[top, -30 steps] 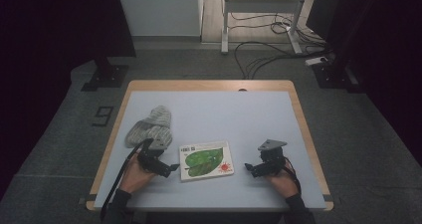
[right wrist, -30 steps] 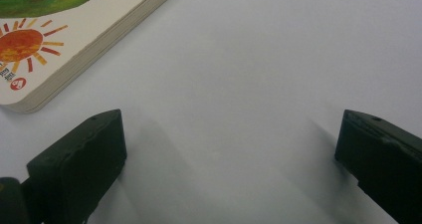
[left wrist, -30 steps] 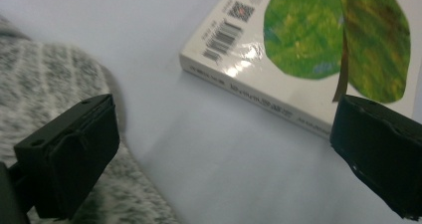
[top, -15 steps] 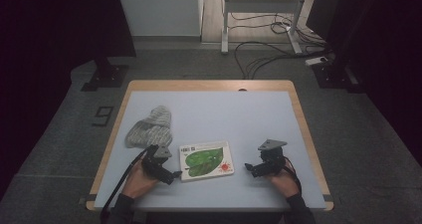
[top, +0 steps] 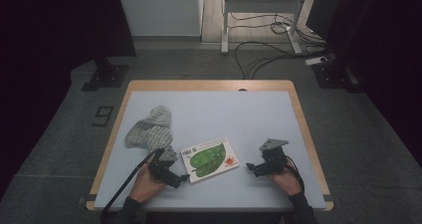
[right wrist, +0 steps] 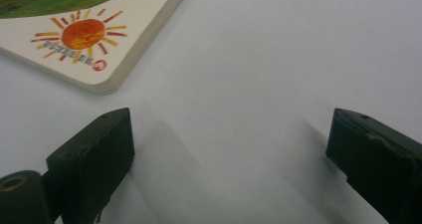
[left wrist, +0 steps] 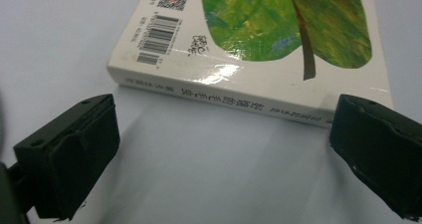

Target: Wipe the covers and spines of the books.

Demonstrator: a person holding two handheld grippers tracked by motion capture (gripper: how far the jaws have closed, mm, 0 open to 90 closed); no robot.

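Leftward, the left gripper [top: 183, 177] has neared the book [top: 209, 158], jaws spread before its spine; right gripper [top: 250, 166] released, slightly narrowing; barcode [left wrist: 153, 40] shows close-up.

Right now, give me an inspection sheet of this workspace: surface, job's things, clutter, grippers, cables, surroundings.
Surface: pale blue table with a wooden edge, no spills seen.
Job's things: book lying flat near the front edge, leaf cover up, spine toward the left gripper.
Clutter: grey knit hat left of the book.
Grippers: left gripper open, facing the spine, not touching it; right gripper open, jaws just closing slightly with nothing between them, beside the book's sun corner.
Cables: one trails from the left gripper over the table's front edge; several lie on the floor behind the table.
Surroundings: dark curtains, metal frame legs behind the table.
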